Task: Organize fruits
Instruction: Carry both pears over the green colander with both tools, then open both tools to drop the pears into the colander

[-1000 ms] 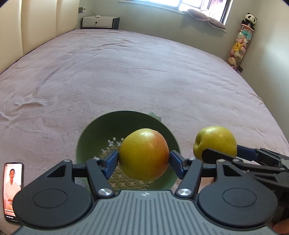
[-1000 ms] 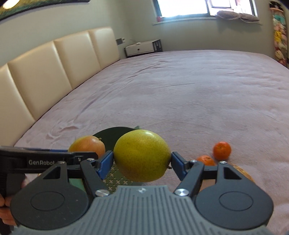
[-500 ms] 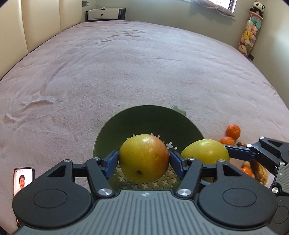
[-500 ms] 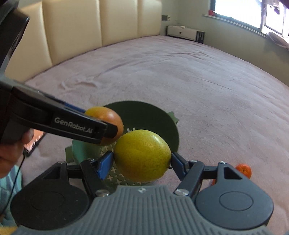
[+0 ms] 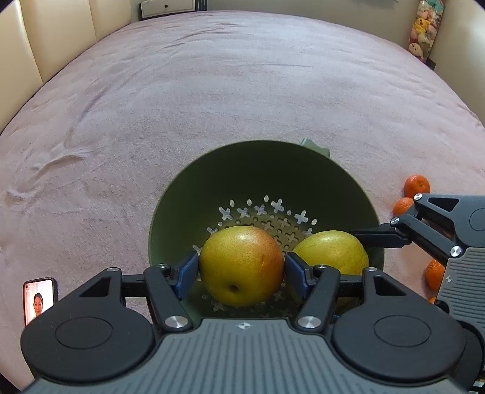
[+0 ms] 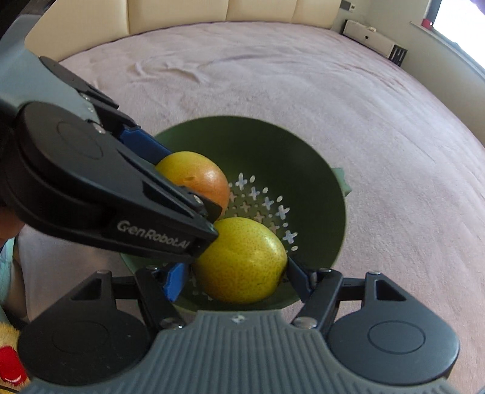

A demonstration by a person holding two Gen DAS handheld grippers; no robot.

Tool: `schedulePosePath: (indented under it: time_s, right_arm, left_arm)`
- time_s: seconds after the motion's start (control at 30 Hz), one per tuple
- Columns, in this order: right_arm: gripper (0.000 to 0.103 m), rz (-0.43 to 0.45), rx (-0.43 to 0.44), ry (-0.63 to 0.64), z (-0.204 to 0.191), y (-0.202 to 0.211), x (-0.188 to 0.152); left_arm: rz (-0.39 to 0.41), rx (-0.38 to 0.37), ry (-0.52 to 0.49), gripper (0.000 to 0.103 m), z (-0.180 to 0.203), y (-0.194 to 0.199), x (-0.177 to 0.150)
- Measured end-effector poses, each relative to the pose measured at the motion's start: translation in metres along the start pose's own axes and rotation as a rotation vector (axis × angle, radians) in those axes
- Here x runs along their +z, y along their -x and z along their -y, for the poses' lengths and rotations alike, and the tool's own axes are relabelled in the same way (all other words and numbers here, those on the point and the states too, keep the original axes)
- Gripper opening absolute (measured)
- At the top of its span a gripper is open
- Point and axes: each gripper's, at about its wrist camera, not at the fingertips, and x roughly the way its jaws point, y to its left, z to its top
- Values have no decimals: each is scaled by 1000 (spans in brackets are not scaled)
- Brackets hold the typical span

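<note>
Left gripper (image 5: 242, 268) holds a reddish pear (image 5: 241, 265) at the picture's bottom middle, inside the green bowl (image 5: 263, 172). Right gripper (image 6: 239, 274) holds a yellow pear (image 6: 241, 260) just beside it. Oranges (image 5: 416, 185) sit at right.

We're riding both wrist cameras, each looking steeply down along its gripper, close over the green colander (image 5: 263, 169) on the bed (image 5: 212, 91). Both views share that colander (image 6: 315, 169), the right camera facing the headboard (image 6: 242, 9).
</note>
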Motion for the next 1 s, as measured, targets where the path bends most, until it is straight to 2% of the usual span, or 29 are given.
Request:
schedulePosePath:
  time_s: [0.5, 0.93, 1.0]
  right_arm:
    - [67, -78, 32, -15, 5, -21, -4]
    - [68, -65, 21, 18, 4, -10, -4]
    - [73, -58, 14, 28, 2, -5, -4]
  left_arm:
    - [-64, 29, -47, 71, 9, -29, -5]
    - [-86, 56, -61, 72, 10, -33, -5]
    - [-91, 55, -57, 72, 9, -34, -5]
